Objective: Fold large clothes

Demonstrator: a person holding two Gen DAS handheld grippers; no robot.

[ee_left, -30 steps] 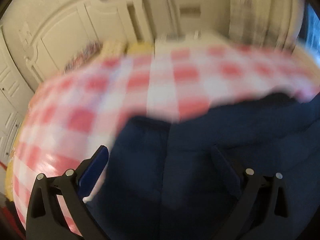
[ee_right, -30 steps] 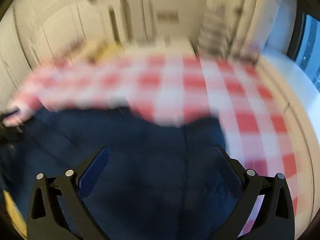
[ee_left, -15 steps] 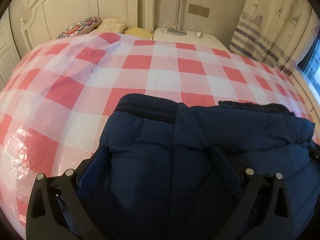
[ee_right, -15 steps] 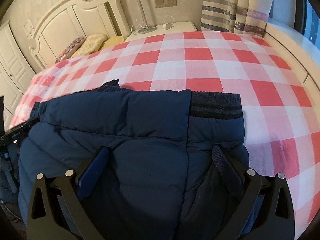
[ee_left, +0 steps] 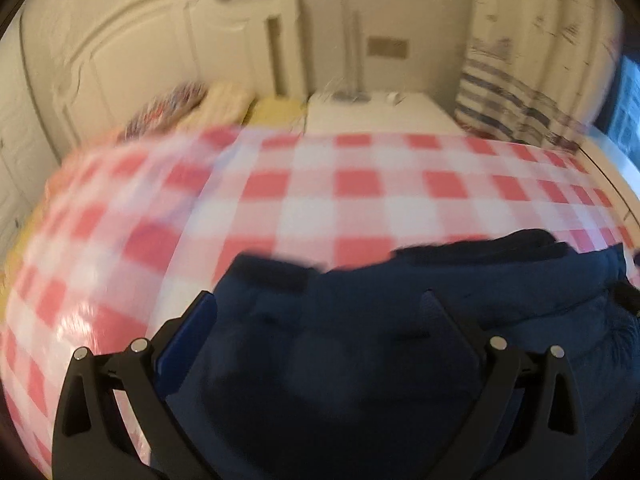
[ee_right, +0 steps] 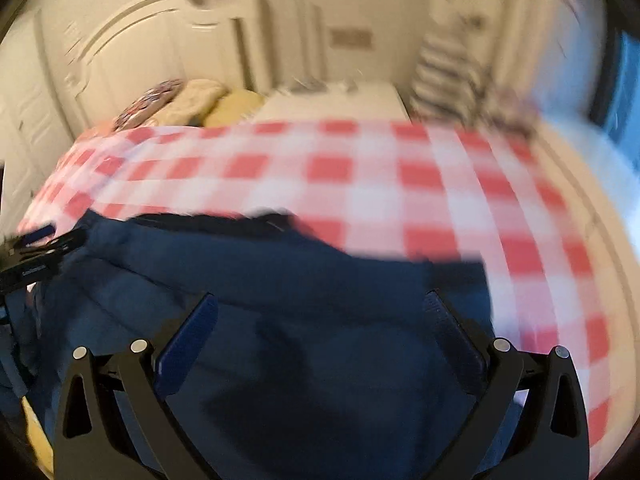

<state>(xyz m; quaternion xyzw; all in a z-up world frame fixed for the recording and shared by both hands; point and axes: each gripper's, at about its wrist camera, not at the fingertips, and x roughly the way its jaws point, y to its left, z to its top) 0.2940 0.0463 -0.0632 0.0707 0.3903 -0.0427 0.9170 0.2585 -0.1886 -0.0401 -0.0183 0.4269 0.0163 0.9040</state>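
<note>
A dark navy padded garment (ee_left: 360,360) lies on the red-and-white checked bed cover (ee_left: 360,208), its ribbed hem edge (ee_left: 272,268) pointing toward the headboard. My left gripper (ee_left: 316,300) hangs open over the garment's left part, with nothing between its fingers. In the right wrist view the same garment (ee_right: 280,320) fills the lower half, and my right gripper (ee_right: 319,300) is open above its right part, near the ribbed corner (ee_right: 452,264). The left gripper (ee_right: 36,256) shows at that view's left edge. Both views are motion-blurred.
A white headboard (ee_left: 160,48) and pillows (ee_right: 192,100) stand at the far end of the bed. Behind the bed are a white nightstand (ee_left: 372,116) and a striped curtain (ee_left: 512,100) on the right. The bed's right edge (ee_right: 592,240) drops off beside a window.
Both views now sit higher and further back, so the garment's hem lies lower in frame. The images went from sharp to blurred. Both grippers stayed open.
</note>
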